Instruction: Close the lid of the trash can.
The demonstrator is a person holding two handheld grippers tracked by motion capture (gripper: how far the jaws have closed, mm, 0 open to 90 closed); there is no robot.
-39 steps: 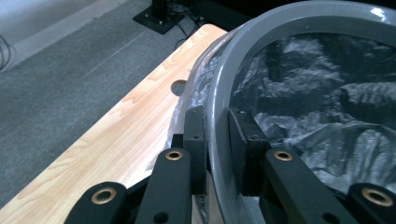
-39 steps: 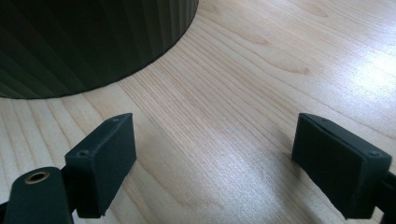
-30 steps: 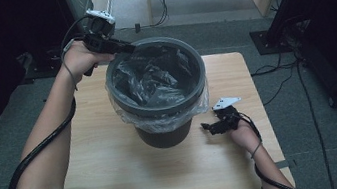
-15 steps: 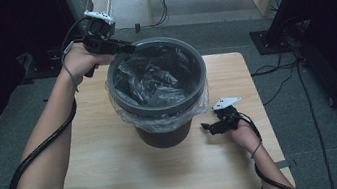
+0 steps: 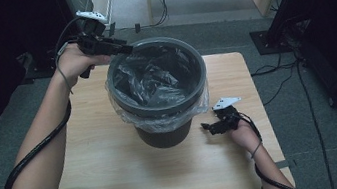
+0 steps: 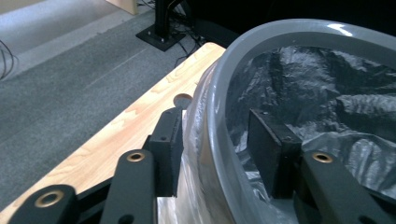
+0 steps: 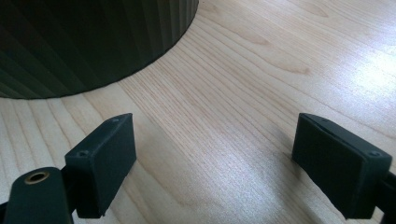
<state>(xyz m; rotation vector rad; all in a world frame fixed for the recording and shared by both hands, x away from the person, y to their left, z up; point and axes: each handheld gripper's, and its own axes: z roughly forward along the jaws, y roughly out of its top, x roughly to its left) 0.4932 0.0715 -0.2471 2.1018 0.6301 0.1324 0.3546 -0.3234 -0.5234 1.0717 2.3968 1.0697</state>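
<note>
Wooden table (image 5: 100,155) holds our dark bin (image 5: 159,93), centred. Our left gripper (image 6: 212,154) straddles its rim (image 6: 219,93), jaws just opening off the bag liner (image 5: 154,79), which may slip inside. Our right gripper (image 7: 212,163) rests spread beside the base.

Left tool (image 6: 212,158) jaws now wider apart astride the bin rim (image 6: 219,116).

The left claw (image 5: 121,48) straddles the far-left rim of the bin (image 5: 186,56), its jaws just opening off it, while the right claw (image 5: 206,126) rests wide open beside the bin's base.
</note>
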